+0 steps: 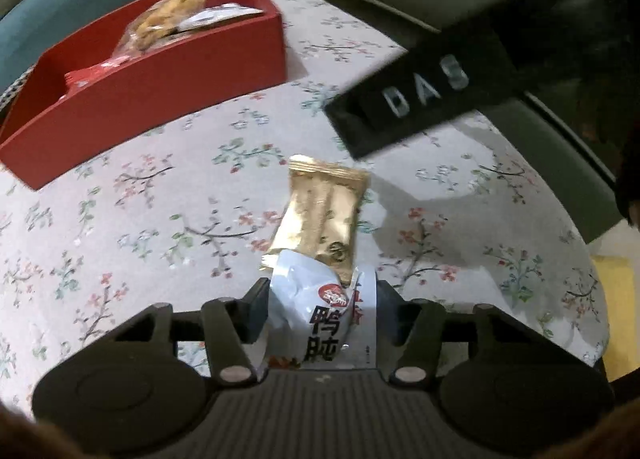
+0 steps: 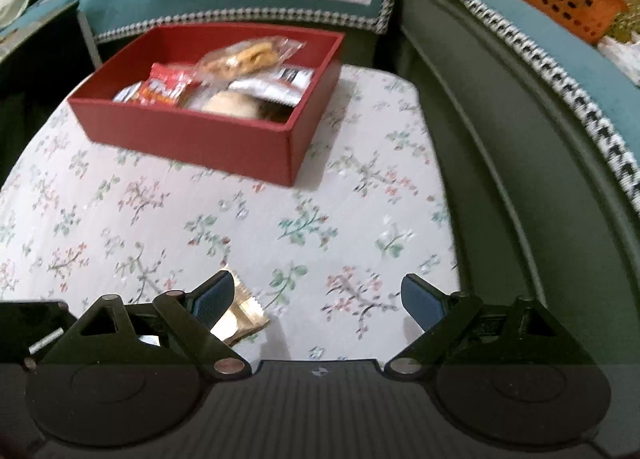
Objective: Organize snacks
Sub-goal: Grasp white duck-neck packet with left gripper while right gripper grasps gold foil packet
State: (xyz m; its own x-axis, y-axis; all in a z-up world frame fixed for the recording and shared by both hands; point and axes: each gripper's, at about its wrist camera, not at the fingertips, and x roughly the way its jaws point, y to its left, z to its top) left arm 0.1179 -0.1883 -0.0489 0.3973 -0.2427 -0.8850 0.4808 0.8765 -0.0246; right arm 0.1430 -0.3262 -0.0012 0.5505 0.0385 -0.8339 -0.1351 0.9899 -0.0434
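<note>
Left wrist view: we see the left gripper (image 1: 320, 301) clamped on a white snack packet (image 1: 320, 311), which overlaps a gold packet (image 1: 320, 215) lying on the floral tablecloth (image 1: 140, 219). Right wrist view: our right gripper (image 2: 318, 301) stands wide apart, empty; the red box (image 2: 192, 139) of snacks sits beyond.
</note>
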